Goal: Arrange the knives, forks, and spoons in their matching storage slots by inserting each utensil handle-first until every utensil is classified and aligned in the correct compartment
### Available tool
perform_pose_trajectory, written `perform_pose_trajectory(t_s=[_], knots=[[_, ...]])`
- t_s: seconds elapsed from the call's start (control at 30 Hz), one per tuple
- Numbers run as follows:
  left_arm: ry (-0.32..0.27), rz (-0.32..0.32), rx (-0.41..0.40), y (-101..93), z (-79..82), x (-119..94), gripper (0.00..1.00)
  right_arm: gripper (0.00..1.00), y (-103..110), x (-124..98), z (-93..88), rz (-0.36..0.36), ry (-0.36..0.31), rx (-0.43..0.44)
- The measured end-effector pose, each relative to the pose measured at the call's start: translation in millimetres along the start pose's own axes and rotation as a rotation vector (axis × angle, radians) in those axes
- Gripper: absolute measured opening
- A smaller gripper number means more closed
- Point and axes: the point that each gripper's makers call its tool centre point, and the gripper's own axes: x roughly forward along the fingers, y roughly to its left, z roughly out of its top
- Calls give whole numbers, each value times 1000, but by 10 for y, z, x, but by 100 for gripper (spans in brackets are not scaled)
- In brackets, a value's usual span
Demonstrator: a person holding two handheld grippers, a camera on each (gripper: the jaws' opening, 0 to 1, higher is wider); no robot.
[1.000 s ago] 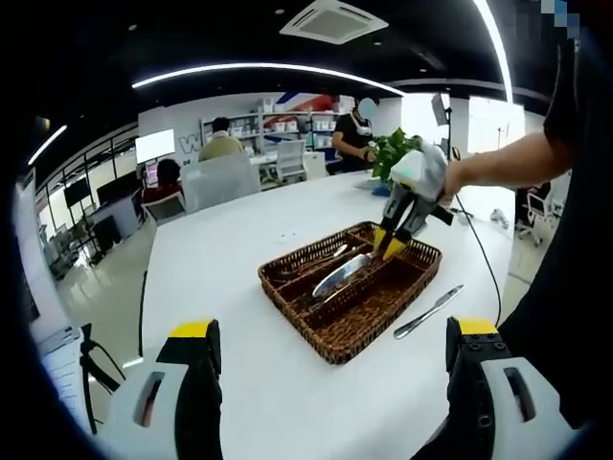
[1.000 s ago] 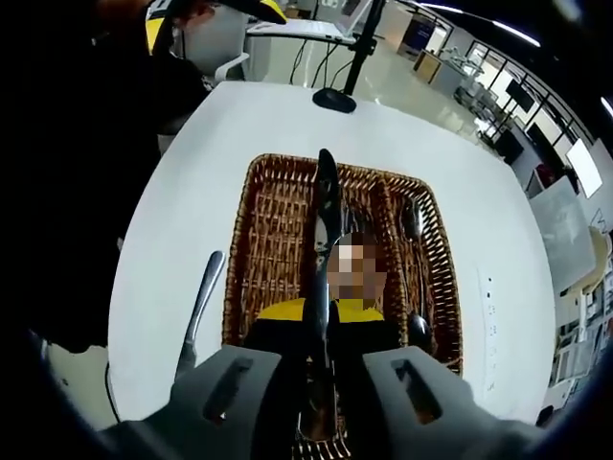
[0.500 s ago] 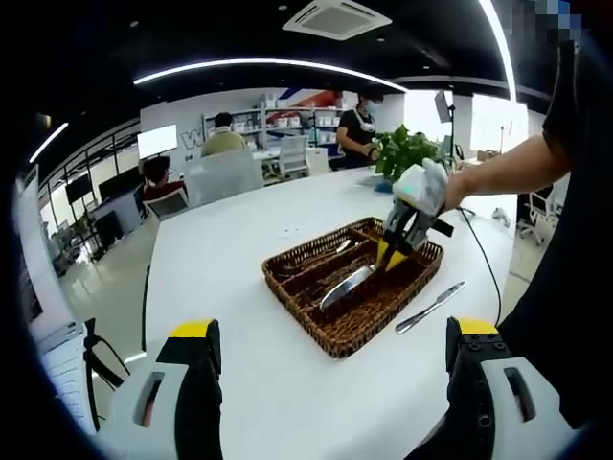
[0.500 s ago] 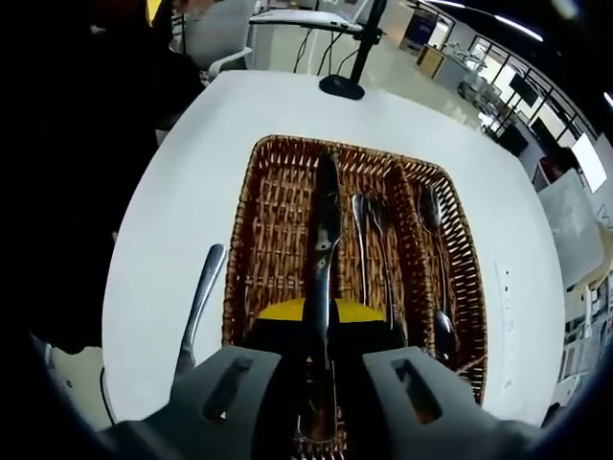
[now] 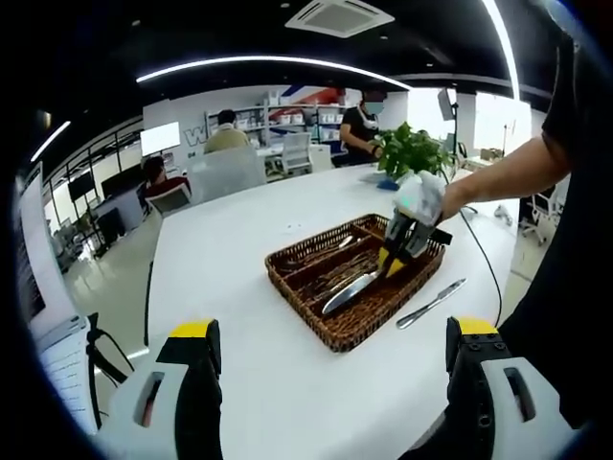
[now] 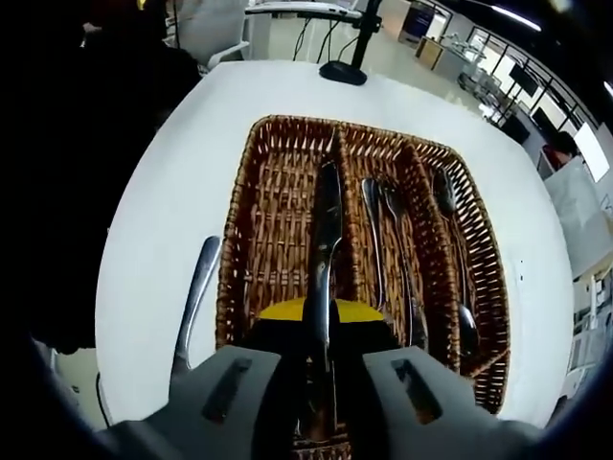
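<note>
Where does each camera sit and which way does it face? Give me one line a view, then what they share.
Left gripper view: rides the left claw, held back and open over the white table, facing the wicker tray and the office; the person's forearm and right claw show.
Right gripper view: rides the right claw, looking steeply down along the knife it grips, over the tray's left compartment.
Shared: tray, held knife, and the second knife lying on the table beside it.
</note>
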Motion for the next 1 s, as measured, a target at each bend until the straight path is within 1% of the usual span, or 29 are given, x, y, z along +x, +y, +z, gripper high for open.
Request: perform_pose_trajectory(t_s=[0.13,0.27,0.3,0.33,0.4,0.5,0.53,0.57,0.63,0.73,0.8,0.9,1.0], knots=[[6,2,6,-12,-21,-11,100,6,15,66,-73,-3,31,7],[5,8,2,0,-30,-11,100,6,33,103,-84,-26,44,-5],[3,8,1,-1,-29,-12,100,6,34,111,-58,-28,27,-4],[3,8,1,-3,-30,-12,100,6,33,121,-70,-31,35,4],[3,7,1,-11,-35,-9,100,6,34,121,-51,-44,32,-24],[5,6,1,-28,-31,-6,100,7,37,133,-43,-38,30,-31],[4,6,1,-28,-31,-6,100,7,34,139,-46,-37,34,-42],[4,6,-1,-25,-34,-6,100,7,18,143,-50,-43,38,-71],[2,6,0,-21,-33,-5,100,7,40,161,-57,-38,37,-50],[-2,6,0,-22,-27,-1,100,8,44,184,-66,-33,38,-48],[-3,5,1,-26,-26,2,100,8,58,196,-59,-34,32,-96],[-5,1,1,-52,-18,9,100,8,56,195,-60,-45,14,-82],[-9,-5,4,-80,-9,25,100,8,46,197,-50,-74,7,-71]])
